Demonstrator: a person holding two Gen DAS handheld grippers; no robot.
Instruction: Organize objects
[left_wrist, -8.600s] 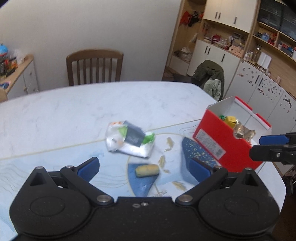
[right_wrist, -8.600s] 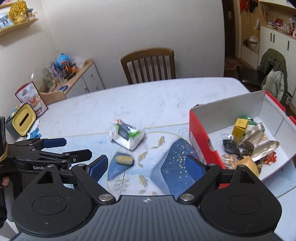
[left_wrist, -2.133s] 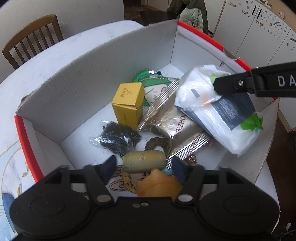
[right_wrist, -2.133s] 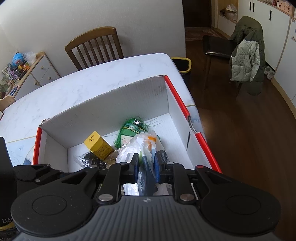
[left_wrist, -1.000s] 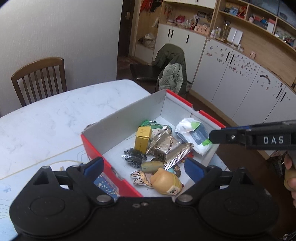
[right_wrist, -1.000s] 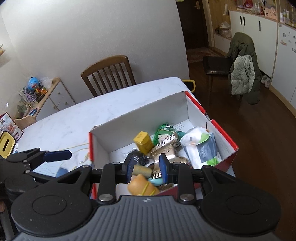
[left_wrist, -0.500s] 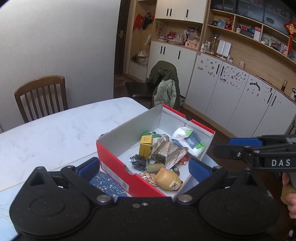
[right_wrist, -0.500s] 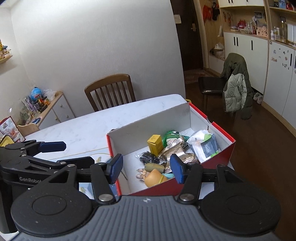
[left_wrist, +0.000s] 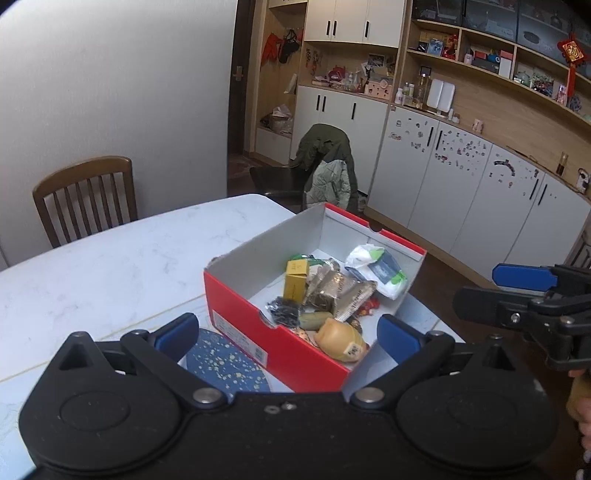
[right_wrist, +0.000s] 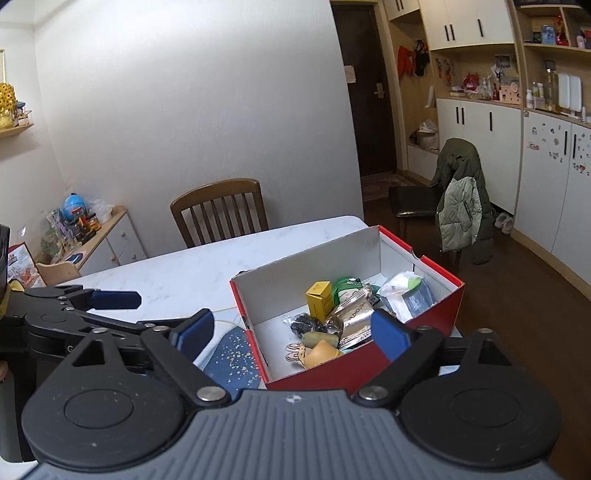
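A red shoe box with white inner walls stands on the marble table. Inside lie the white tissue packet, an olive roll, a yellow carton, foil packets and a yellow toy. My left gripper hovers open, back from the box's near corner, holding nothing. My right gripper hangs open off the box's right side. From the right wrist view, the right gripper frames the box, tissue packet and roll; the left gripper sits at the left.
A wooden chair stands at the table's far side. A dark chair draped with a green jacket stands on the floor beyond the box. White cabinets line the right wall. A low sideboard with toys is at the left.
Both grippers have drawn back and up, away from the box. The right gripper's jaws have spread wider. The tissue packet and roll stay lying in the box.
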